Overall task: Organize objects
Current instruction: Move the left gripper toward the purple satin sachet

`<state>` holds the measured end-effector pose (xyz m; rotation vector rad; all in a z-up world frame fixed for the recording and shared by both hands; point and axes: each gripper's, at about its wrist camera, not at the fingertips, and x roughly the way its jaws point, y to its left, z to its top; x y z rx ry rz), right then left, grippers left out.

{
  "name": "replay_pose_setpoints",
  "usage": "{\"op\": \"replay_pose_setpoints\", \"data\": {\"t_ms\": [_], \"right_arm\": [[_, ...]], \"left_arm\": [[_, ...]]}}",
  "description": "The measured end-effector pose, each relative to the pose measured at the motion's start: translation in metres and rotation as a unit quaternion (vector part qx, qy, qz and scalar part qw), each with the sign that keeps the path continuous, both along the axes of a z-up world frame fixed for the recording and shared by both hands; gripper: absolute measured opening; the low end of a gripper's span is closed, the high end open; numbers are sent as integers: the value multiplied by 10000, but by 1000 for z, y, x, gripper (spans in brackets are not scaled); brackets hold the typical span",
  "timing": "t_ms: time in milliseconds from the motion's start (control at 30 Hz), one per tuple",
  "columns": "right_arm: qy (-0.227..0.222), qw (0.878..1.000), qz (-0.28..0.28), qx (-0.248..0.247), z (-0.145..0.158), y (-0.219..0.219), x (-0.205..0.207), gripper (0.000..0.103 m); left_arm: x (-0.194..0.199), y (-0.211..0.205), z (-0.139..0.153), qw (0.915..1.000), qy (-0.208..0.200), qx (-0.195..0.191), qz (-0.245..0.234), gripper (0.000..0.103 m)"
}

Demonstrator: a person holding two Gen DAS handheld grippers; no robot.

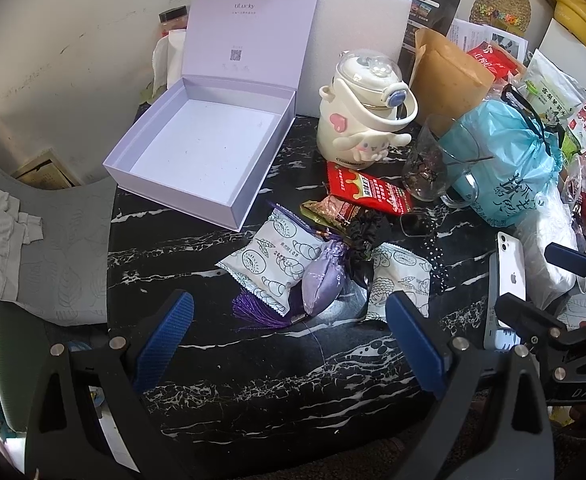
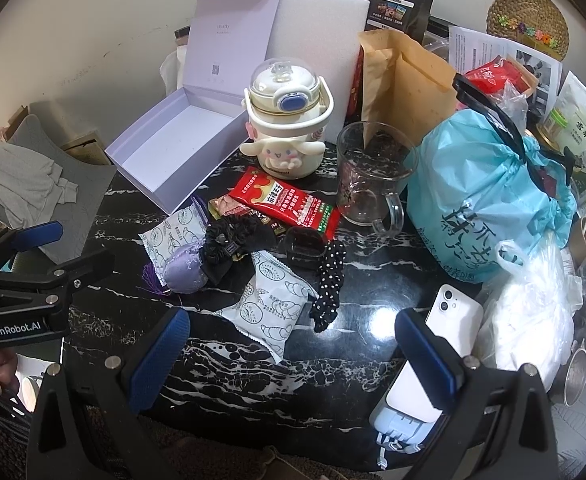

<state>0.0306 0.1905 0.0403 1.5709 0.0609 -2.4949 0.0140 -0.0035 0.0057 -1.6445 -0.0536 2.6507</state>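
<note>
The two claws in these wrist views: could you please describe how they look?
Both the left claw and the right claw have black frames with silver bolts and ribbed blue pads. Seen from the opposite camera, the left reads "GenRobot.AI" and the right "DAS" in white.

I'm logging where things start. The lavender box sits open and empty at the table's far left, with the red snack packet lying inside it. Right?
Not quite. The lavender box is open and empty; the red snack packet lies on the black marble table, in front of the cream bottle. The left wrist view shows it.
</note>
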Motion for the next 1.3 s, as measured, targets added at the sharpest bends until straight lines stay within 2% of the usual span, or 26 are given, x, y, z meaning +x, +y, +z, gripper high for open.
{"op": "replay_pose_setpoints", "data": {"t_ms": [500,833,967,1300], "right_arm": [[-414,9990,-37,-174,-26,1,-12,102],[-826,9961,-114,-301,-53,1,-22,102],[-977,9945,-148,-332,-64,0,-23,102],[-1283,9902,-264,-486,-88,-3,-32,101]], "left_arm": [[-14,-15,-21,9995,-217,181,103,97],[-30,-8,-47,9987,-463,162,-128,97],[-35,-6,-59,9977,-605,221,-224,89],[-49,1,-85,9942,-803,323,-631,81]]}}
